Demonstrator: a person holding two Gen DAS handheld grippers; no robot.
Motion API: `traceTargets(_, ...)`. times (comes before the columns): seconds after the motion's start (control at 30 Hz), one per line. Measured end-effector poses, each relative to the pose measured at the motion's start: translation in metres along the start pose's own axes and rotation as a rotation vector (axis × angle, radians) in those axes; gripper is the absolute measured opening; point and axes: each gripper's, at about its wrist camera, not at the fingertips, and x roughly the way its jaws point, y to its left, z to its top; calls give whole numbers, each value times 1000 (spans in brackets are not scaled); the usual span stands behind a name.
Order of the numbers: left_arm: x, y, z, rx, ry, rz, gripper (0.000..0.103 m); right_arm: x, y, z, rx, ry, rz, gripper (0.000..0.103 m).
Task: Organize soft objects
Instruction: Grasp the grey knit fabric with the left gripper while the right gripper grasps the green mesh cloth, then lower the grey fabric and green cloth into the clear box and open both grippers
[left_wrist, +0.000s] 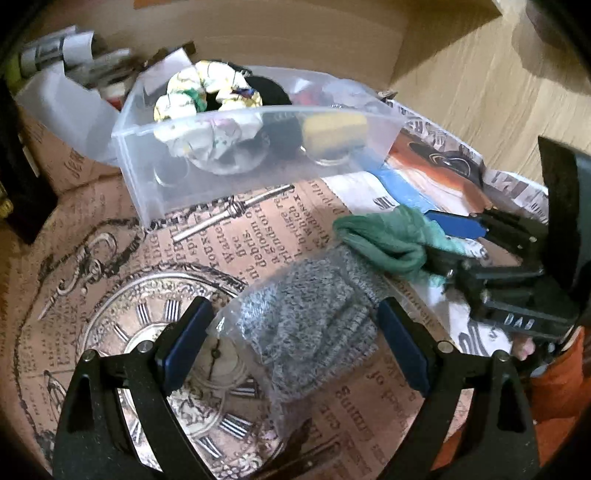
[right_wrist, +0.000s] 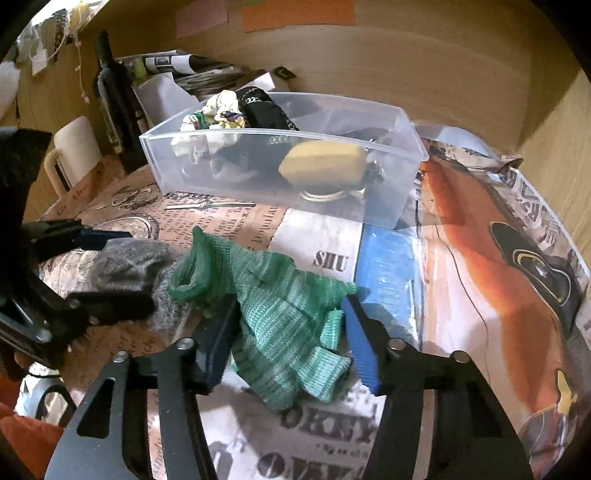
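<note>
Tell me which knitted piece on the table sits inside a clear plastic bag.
The grey knitted piece, between the left gripper fingers. The green knitted piece beside it lies bare, between the right gripper fingers.

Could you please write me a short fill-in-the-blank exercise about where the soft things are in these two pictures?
1. The left gripper has its fingers on both sides of the ___ sock.
2. The right gripper has its fingers on both sides of the ___ sock.
3. The yellow sponge lies inside the clear ___.
4. Both socks lie outside it, on the printed ___.

Missing words: grey; green; bin; paper
</note>
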Motion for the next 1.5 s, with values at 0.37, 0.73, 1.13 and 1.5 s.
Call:
traceTargets(0.37,-3,-3,8,9,-57,-26,40,-23,-9,12,30,-112,-14,21)
traceTargets(0.73,-43,4,39,-6,-200,12,32,-51,-13,42,28,-254,-12,21)
traceTargets(1.13,-81,9,99,-14,-402,58,32,-74,-22,83,29,-426,-66,21)
traceTargets(1.5,-56,18,139,-33,-380,80,32,-54,-31,120,28,-428,-92,21)
